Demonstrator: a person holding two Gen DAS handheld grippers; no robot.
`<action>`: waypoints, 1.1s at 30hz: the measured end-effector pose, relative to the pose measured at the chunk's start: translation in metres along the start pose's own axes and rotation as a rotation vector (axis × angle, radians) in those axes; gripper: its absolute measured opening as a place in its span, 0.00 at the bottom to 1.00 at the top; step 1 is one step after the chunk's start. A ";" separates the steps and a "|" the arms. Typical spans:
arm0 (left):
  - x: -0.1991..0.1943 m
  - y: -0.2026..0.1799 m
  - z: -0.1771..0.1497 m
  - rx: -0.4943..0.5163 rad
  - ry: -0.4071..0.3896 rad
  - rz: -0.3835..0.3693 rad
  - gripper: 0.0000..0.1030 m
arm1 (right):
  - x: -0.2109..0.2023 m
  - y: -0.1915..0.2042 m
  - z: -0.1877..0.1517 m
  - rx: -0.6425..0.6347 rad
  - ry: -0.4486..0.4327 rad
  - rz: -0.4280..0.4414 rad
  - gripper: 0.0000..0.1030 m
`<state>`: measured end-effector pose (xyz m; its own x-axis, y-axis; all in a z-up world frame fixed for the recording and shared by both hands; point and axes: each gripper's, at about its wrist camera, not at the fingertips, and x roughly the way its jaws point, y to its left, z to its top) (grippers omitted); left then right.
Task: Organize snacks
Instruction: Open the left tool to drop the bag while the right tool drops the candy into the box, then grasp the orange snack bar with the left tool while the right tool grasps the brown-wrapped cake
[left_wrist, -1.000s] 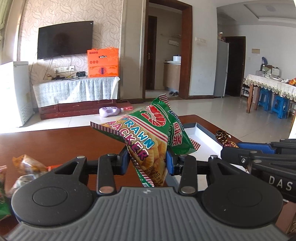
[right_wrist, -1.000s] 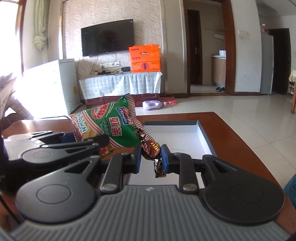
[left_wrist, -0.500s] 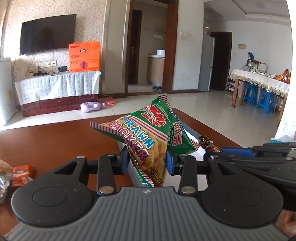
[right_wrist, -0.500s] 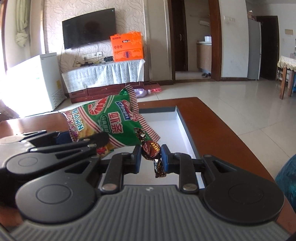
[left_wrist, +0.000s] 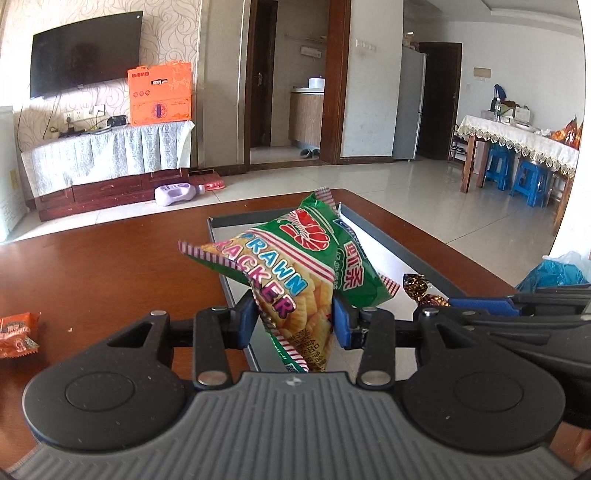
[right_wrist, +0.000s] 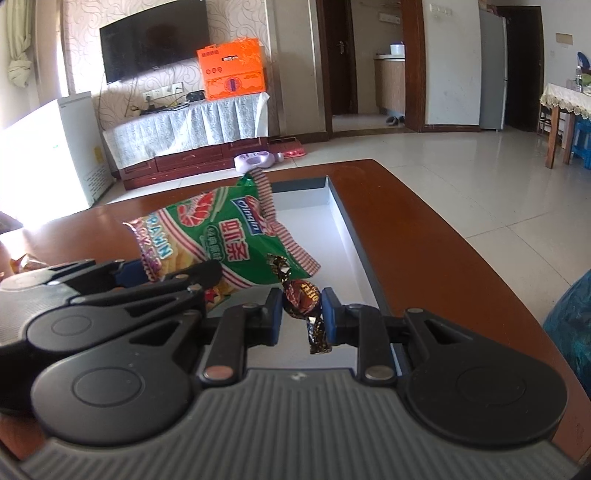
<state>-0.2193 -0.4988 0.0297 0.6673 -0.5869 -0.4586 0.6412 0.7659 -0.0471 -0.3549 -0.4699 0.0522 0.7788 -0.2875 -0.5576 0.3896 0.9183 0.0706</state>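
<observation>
Left claw clenched on prawn cracker bag, hanging above tray on bench. Right claw grasping wrapped candy over same tray. Risk: claws side by side, bag overlapping candy; careless release could snag wrapper or drop bag across tray rim.

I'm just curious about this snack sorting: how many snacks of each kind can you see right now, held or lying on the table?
Prawn cracker bag, in the left gripper: 1
Wrapped candy, in the right gripper: 1
Orange packet, on the table: 1
Total: 3
</observation>
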 end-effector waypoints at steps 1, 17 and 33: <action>-0.001 0.000 0.002 0.002 -0.003 0.002 0.52 | 0.000 -0.001 -0.001 0.003 0.002 -0.003 0.25; -0.026 0.033 0.001 -0.051 -0.039 0.091 0.88 | -0.011 -0.001 -0.003 0.002 -0.056 -0.044 0.53; -0.124 0.054 -0.018 0.011 -0.121 0.156 0.96 | -0.049 0.026 -0.004 -0.030 -0.167 0.012 0.62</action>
<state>-0.2748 -0.3799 0.0681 0.7993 -0.4887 -0.3497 0.5298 0.8477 0.0261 -0.3848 -0.4304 0.0778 0.8551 -0.3154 -0.4115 0.3671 0.9288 0.0507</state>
